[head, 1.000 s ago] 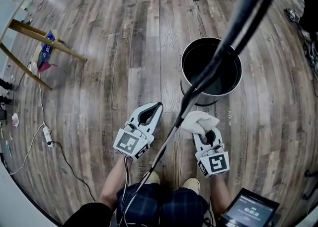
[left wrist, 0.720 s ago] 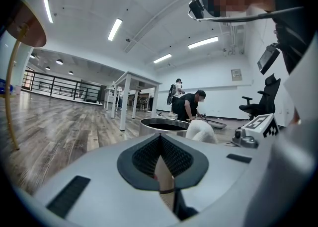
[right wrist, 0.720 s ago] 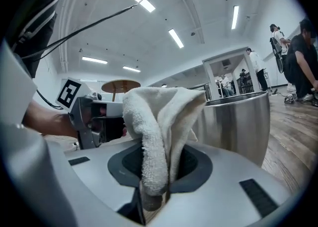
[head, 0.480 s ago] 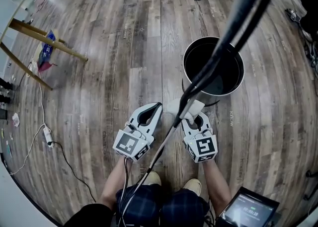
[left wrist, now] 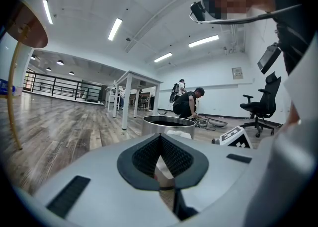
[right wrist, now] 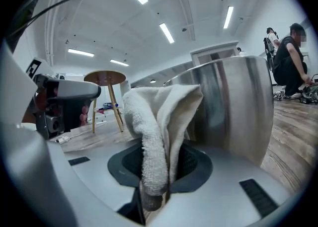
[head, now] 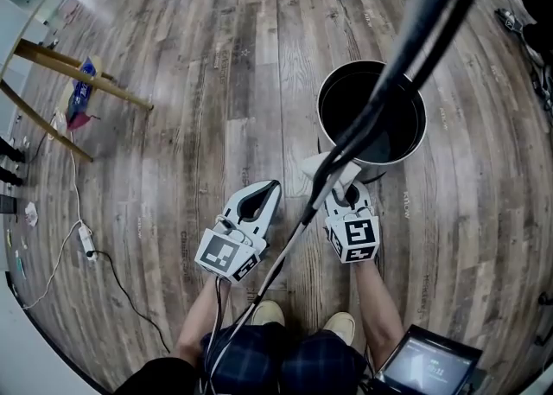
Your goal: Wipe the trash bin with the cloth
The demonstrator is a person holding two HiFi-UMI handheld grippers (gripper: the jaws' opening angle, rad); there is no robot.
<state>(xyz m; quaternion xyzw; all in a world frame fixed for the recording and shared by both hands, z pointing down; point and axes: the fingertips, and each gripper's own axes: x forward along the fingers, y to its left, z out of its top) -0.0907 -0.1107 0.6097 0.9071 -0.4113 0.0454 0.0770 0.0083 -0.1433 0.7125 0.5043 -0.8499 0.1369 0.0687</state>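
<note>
White terry cloth [right wrist: 159,121] stands bunched and upright in your right gripper [head: 340,191], whose jaws are clamped on its lower fold. Over the last second you have carried it forward and leftward from a spot well short of the bin, so it now sits against the near-left side of the trash bin [right wrist: 233,102]. From the right gripper view the steel wall is directly behind the towel, though I cannot tell whether the two actually touch. That puts you at the start of the wipe rather than in it, I would judge, since nearly all of the wall remains to be covered. Your left gripper [head: 272,187] has barely shifted; it hangs just beside the right one with its jaws together on nothing, so the bin is not being steadied (a light can like this may slide under a firm rub). Across your head view runs a dark cable [head: 415,30], hiding part of the rim and of the cloth, so trust the gripper camera there. Off to the left lie a power strip [head: 84,236] and the wooden stool legs [head: 78,73], well apart from your work. Farther off, beyond the bin, a person crouches [left wrist: 189,103] near an office chair [left wrist: 261,107], clear of your path.
</note>
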